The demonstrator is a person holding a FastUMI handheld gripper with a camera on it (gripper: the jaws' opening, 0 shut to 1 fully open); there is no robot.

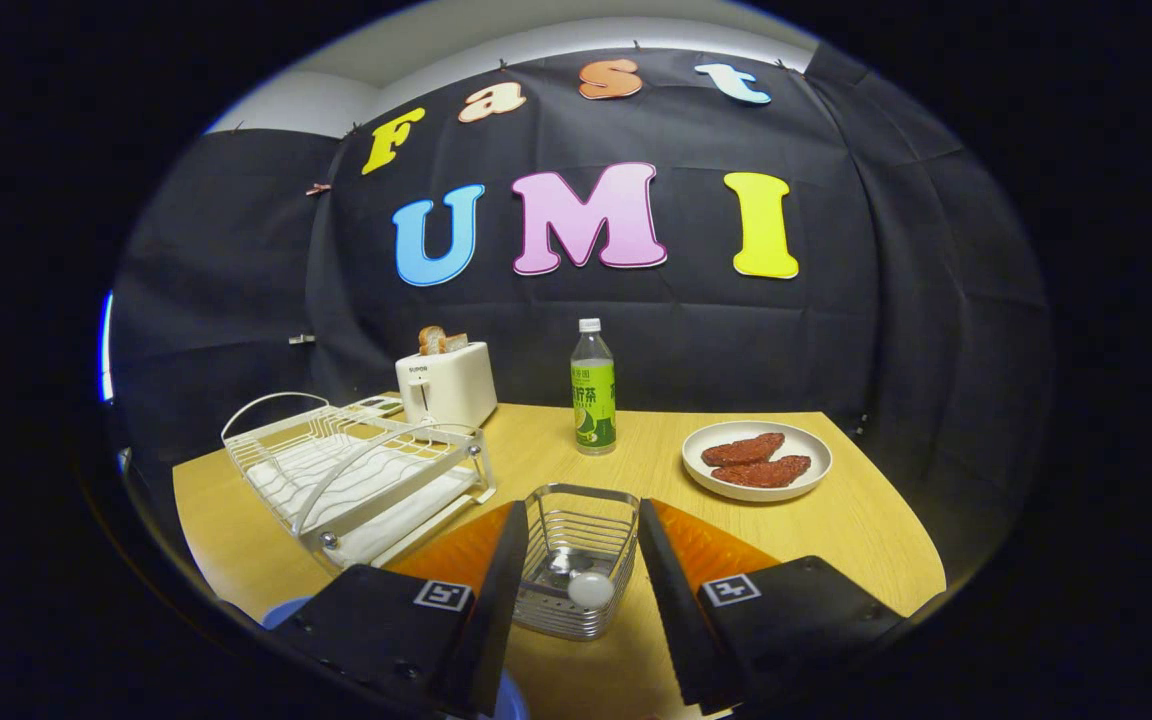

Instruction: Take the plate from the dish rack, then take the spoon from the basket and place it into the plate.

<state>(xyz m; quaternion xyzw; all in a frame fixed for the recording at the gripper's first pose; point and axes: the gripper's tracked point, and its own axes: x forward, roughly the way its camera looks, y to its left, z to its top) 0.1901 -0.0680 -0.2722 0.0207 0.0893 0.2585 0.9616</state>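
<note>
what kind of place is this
Likely a mock kitchen table in a recording booth: a dish rack, a toaster holding bread, and a black cloth wall. The open gripper straddles a wire basket.

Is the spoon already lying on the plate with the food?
No, the spoon lies in the wire basket between the open fingers, while the plate holds two brown food pieces.

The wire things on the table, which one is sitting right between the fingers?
The small basket, with a spoon inside, sits between the open gripper fingers. The big white dish rack is off to the left, beside the toaster.
</note>
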